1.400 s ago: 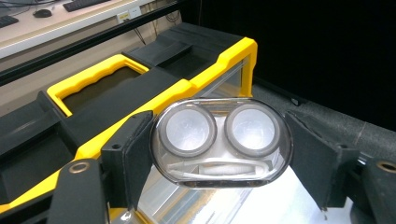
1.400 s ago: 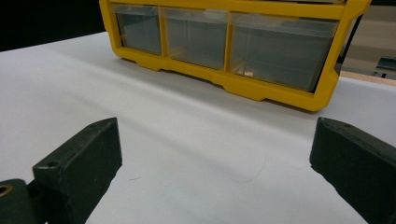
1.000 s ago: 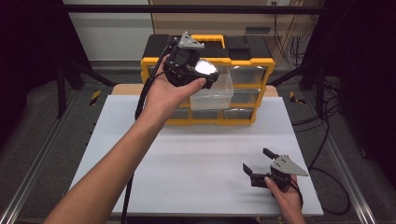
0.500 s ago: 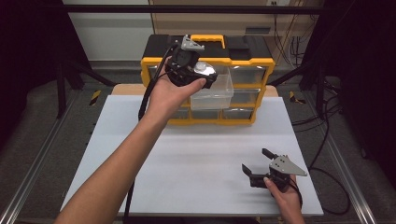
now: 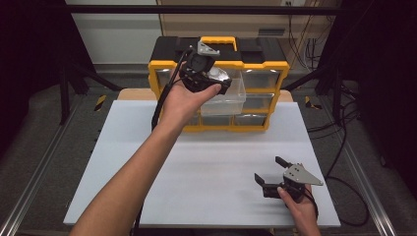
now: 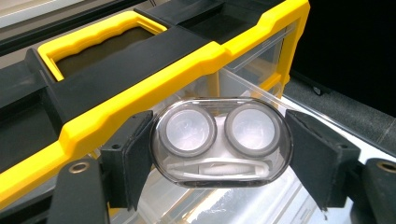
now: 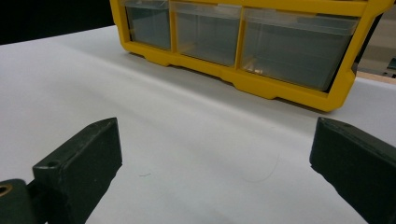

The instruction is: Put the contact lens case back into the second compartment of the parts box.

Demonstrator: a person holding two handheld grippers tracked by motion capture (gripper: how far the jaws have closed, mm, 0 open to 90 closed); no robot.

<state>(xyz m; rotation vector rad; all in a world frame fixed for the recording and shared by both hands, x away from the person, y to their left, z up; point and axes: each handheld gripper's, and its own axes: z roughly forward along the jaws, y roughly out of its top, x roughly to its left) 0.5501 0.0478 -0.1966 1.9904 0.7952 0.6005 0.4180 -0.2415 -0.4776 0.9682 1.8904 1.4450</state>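
Note:
My left gripper (image 5: 212, 74) is raised in front of the top row of a yellow and black drawer organizer (image 5: 260, 49). It is shut on a clear oval contact lens case (image 6: 222, 140) with two round wells. The case touches both pads (image 6: 128, 158) and hangs over a clear drawer (image 5: 226, 98) that is pulled out of the organizer's (image 6: 140, 88) top row. My right gripper (image 5: 269, 168) rests low at the front right of the white table (image 5: 196, 162). It (image 7: 215, 163) stands open with nothing between its fingers, facing the organizer's bottom drawers (image 7: 205, 37).
The organizer stands at the table's back edge, with a yellow carry handle (image 6: 93, 35) on its black lid. Cables (image 5: 339, 123) trail off the table's right side. Bare white table (image 7: 163, 116) lies between the right gripper and the organizer.
The left hand has shifted only slightly, holding the case over the open drawer. The right gripper has stayed where it was.

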